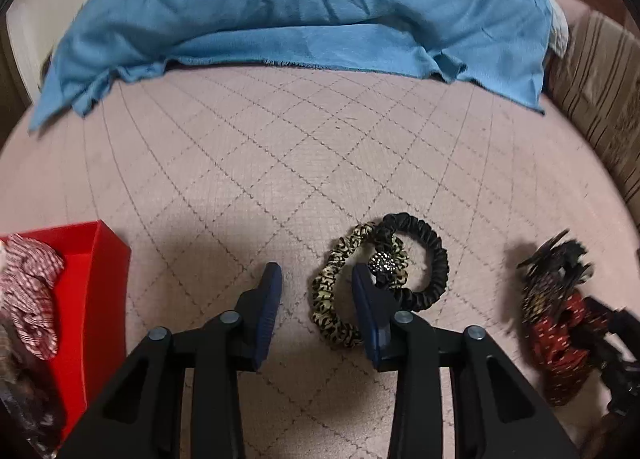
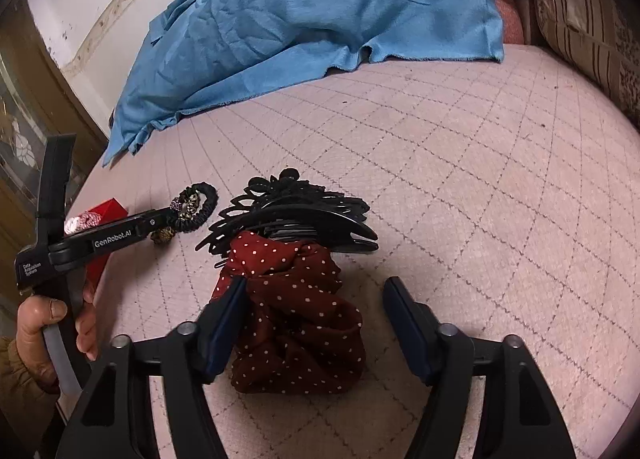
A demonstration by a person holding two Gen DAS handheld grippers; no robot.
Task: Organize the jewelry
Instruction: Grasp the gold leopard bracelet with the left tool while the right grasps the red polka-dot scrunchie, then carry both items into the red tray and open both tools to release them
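Left gripper [image 1: 316, 279] has its jaws apart and nothing pinched; the leopard scrunchie [image 1: 334, 299] lies just off its right pad, looped with a black scrunchie [image 1: 424, 259]. Right gripper [image 2: 314, 295] is released too, straddling the red polka-dot scrunchie [image 2: 296, 323]. All soft, light, squishy fabric (won't break), so I'd pinch the bunched rim, clear of the stiff black hair claws [image 2: 296, 215] beyond the jaws.

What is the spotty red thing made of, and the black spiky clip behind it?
The spotty red scrunchie looks like thin, soft cloth: it crumples into loose folds. The black claw clip looks like hard, glossy plastic: light gleams on its smooth curved bar and stiff teeth.
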